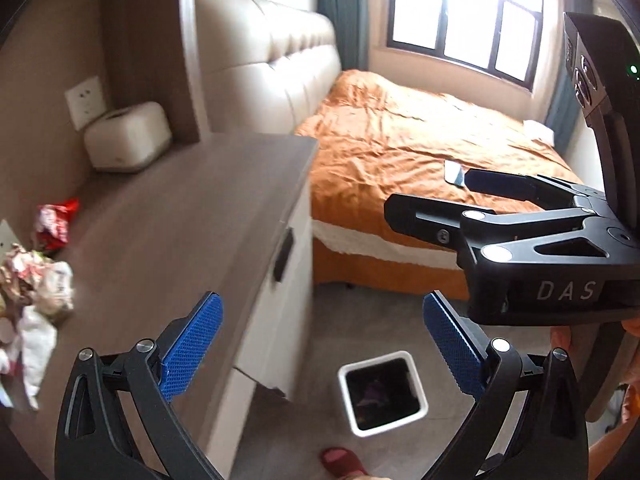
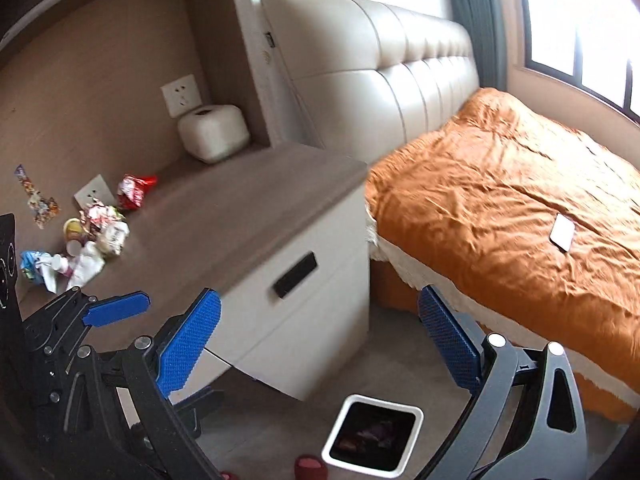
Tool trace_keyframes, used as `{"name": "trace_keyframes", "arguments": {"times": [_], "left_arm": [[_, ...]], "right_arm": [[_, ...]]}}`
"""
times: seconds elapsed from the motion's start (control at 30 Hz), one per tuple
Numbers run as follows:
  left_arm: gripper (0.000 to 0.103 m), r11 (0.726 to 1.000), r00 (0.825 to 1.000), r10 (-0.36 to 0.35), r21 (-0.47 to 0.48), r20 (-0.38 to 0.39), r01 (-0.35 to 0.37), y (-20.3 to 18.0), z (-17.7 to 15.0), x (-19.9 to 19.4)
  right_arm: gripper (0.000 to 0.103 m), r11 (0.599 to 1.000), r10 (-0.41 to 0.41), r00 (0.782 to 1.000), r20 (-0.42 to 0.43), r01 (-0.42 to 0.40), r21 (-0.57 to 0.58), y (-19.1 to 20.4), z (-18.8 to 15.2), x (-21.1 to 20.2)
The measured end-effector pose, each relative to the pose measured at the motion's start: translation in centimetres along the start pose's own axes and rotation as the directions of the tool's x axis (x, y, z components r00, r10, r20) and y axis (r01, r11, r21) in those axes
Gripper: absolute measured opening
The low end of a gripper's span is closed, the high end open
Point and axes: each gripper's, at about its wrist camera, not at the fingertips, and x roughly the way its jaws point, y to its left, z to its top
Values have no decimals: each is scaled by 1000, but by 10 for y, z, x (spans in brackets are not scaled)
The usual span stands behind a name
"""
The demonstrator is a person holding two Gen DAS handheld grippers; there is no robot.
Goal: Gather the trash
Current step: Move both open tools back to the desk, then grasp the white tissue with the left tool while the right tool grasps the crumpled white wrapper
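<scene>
Trash (image 2: 86,236) lay heaped at the far left of the nightstand (image 2: 240,208), well apart from the white bin (image 2: 412,412) on the floor below its drawer front, while the left gripper (image 1: 322,344) and right gripper (image 2: 320,340) both hung spread apart and empty above that bin.

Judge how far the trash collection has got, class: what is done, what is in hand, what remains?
Done: the white bin on the floor already holds some dark scraps. In hand: nothing; the left gripper and right gripper are both open and empty above the bin. Left: the wrapper pile and red snack bag on the bedside cabinet.
</scene>
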Motion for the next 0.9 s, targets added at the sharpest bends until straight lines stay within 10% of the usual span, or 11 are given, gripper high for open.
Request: {"name": "trace_keyframes", "arguments": {"times": [0.33, 0.57, 0.9], "left_arm": [[98, 921, 932, 359, -176, 46, -346, 96, 0, -59], [98, 855, 892, 451, -271, -35, -442, 166, -29, -74], [98, 898, 928, 364, -234, -80, -372, 235, -50, -46]], "right_arm": [[99, 917, 290, 957, 4, -276, -288, 113, 49, 24], [99, 831, 385, 919, -88, -386, -400, 177, 61, 63], [99, 806, 353, 909, -222, -416, -421, 232, 55, 131]]}}
